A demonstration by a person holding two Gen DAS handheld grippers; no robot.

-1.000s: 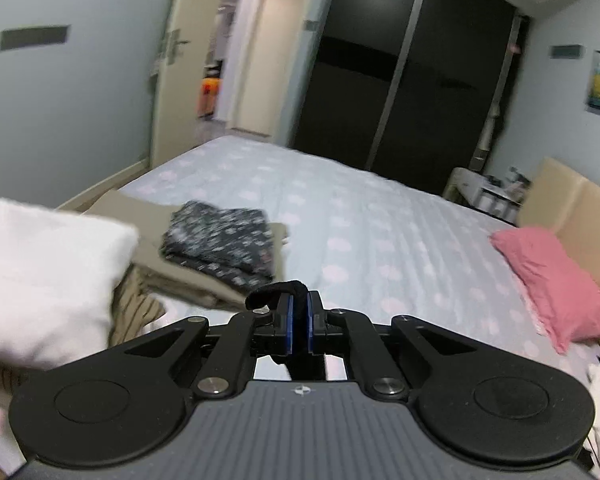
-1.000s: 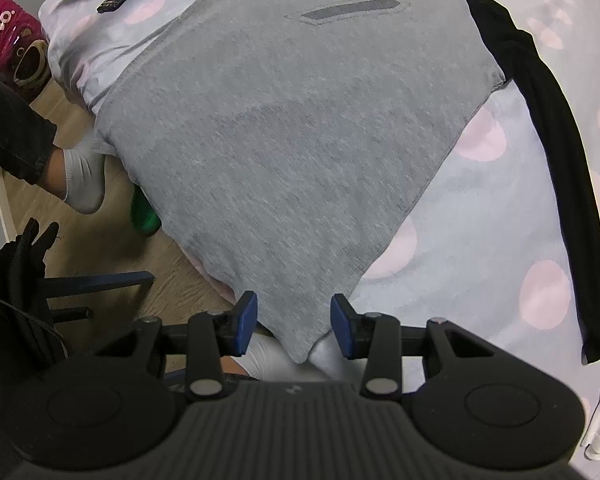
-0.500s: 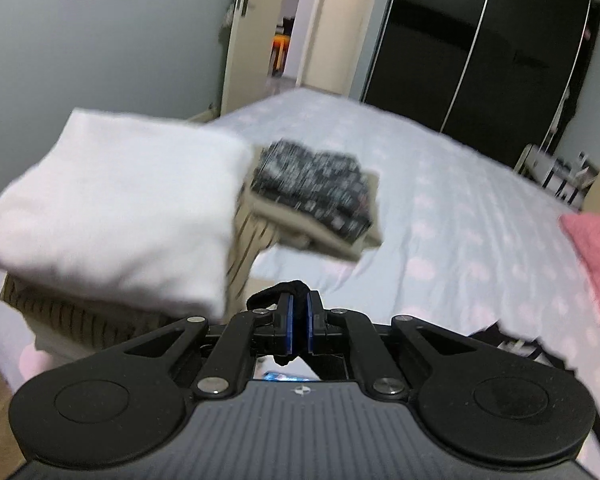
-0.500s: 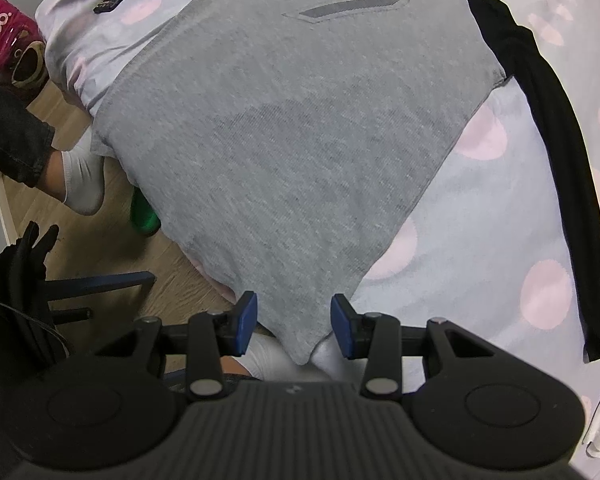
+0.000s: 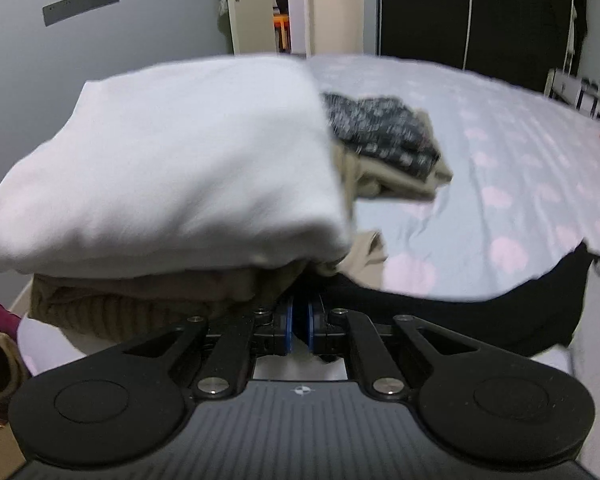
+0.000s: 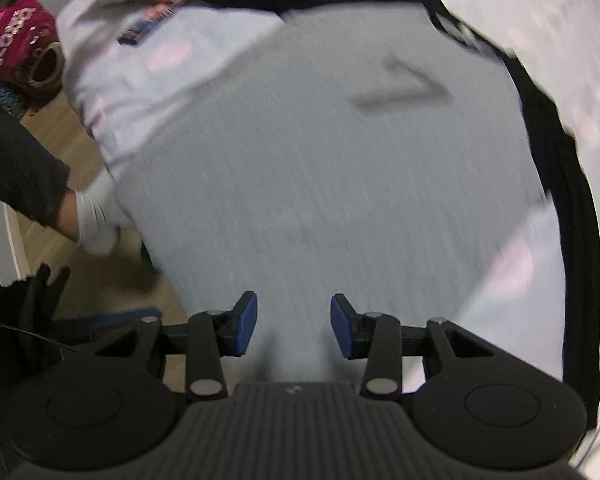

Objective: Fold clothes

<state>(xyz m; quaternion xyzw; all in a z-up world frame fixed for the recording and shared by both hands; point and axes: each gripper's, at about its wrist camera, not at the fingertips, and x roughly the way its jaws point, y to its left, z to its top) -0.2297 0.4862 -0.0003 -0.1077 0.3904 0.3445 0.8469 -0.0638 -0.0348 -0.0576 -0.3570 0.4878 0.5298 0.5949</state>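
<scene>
A grey shirt with a dark 7 and black sleeves lies flat on the dotted bed sheet. My right gripper hangs open just above its lower part, with grey cloth showing between the fingers but untouched. In the left wrist view my left gripper is low at the bed edge. Its blue pads are a narrow gap apart and opening, with the end of a black sleeve still at them. That sleeve trails right across the sheet.
A folded white garment tops a beige stack right in front of the left gripper. A folded patterned piece lies behind it. A person's white-socked foot stands on the wooden floor by the bed. A pink bag sits at the far left.
The left gripper has sunk toward the folded stack, which now fills its view, and the black sleeve now lies on the sheet. The right gripper has slid up over the grey shirt.
</scene>
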